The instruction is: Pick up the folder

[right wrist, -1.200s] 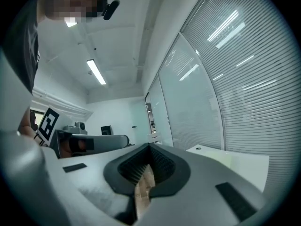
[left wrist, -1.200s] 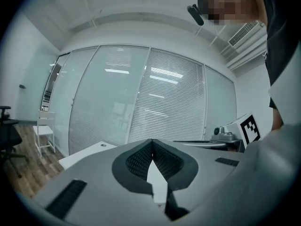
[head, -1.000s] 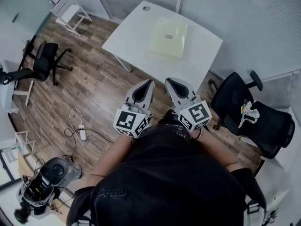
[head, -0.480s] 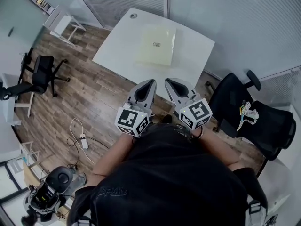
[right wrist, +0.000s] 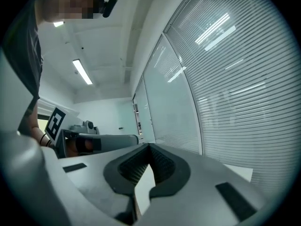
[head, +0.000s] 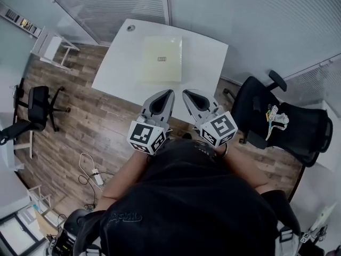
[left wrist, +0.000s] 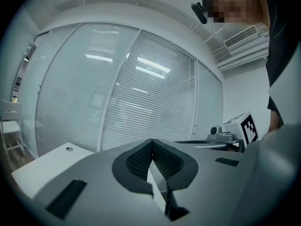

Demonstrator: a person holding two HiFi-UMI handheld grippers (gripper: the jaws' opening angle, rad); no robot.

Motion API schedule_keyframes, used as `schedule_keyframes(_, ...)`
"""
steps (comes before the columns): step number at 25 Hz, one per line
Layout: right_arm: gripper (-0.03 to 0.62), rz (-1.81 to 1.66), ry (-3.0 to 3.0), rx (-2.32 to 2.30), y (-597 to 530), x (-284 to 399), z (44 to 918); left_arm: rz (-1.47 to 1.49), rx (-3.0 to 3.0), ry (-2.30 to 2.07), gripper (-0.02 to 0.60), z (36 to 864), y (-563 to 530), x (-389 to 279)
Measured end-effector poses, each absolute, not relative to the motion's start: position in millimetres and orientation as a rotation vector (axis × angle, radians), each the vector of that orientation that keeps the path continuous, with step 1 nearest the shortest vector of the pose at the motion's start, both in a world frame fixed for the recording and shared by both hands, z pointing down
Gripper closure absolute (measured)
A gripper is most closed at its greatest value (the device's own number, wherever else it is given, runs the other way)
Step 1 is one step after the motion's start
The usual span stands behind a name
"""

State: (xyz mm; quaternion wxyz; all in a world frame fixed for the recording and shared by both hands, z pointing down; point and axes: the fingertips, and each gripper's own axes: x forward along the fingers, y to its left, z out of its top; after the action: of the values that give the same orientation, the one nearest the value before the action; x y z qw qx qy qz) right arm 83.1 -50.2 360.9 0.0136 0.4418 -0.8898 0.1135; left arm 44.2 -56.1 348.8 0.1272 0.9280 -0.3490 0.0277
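I log the pale-yellow flat plastic folder [head: 162,59] on the white table [head: 114,71], now swung to 12 o'clock of my left gripper [head: 169,93] and right gripper [head: 186,93], both closed, empty, approach unfinished.

Layout, head view. The table [head: 120,65] stands ahead of me, its far side against the blind-covered glass wall [head: 240,15]. The folder [head: 162,59] lies flat on it, toward the far edge, well apart from my grippers. My left gripper [head: 169,93] and right gripper [head: 186,93] sit side by side over the near edge. An office chair [head: 290,135] stands right of the table; a second chair [head: 36,104] stands far left. A power strip [head: 98,178] lies on the floor at my left.
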Motion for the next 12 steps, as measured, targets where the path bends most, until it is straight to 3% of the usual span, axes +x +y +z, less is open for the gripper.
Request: schedule_keyframes(12, 0.576, 0.356, -2.671, 1.573, -127.0, 48.9, 359.8, 0.104, 2.763, -0.796, 0.571, 348.4, -142.5, 11.0)
